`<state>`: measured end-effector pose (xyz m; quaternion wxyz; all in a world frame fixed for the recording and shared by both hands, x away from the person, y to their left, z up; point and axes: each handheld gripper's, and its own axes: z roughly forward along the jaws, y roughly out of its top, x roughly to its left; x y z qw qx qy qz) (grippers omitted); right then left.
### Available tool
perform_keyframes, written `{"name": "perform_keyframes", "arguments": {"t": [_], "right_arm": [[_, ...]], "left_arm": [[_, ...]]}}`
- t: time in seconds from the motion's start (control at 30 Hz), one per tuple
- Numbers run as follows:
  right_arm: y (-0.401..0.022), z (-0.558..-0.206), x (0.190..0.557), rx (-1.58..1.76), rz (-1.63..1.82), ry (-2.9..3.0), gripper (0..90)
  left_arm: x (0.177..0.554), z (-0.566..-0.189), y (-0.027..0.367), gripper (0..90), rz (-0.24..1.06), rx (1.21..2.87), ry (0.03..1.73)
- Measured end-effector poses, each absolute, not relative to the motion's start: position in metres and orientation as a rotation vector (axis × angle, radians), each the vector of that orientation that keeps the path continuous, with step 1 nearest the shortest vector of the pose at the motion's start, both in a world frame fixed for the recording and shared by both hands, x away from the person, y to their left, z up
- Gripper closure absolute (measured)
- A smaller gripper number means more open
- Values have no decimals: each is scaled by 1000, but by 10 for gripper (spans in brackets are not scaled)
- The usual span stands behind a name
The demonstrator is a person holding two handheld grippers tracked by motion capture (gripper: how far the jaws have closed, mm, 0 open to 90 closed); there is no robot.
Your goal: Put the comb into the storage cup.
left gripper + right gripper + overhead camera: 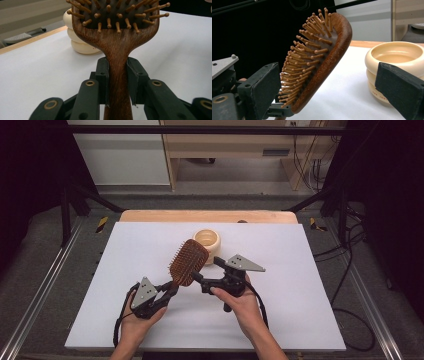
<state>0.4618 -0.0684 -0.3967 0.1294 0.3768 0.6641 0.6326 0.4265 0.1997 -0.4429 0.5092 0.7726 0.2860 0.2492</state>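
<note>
Cream ribbed bowl [207,242] empty on white table [300,285], left tool [117,82] clamping wooden hairbrush [188,262] handle, right tool [332,85] wide around brush head.

White sheet [280,320] spread over a wooden table [150,216], wood showing as a light strip along the far edge, upper middle of the frame. Resting directly on the sheet, just above centre: one cream ribbed bowl [210,240], upright, open side up, its wall stacked in rounded rings.
</note>
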Motion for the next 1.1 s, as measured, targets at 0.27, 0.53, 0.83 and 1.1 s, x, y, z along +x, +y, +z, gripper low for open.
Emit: {"name": "perform_keyframes", "arguments": {"t": [0.27, 0.53, 0.83, 1.1], "right_arm": [[-64, -395, 463, 1088, 1851, 1932, 72], [-60, -394, 464, 1086, 1862, 1935, 78], [-56, -393, 466, 1086, 1874, 1938, 94], [-51, -389, 468, 1087, 1904, 1934, 138]], "left_arm": [[426, -442, 199, 724, 599, 1855, 683], [426, -442, 199, 724, 596, 1854, 681], [425, -441, 198, 724, 597, 1852, 674], [425, -441, 196, 724, 600, 1853, 668]]}}
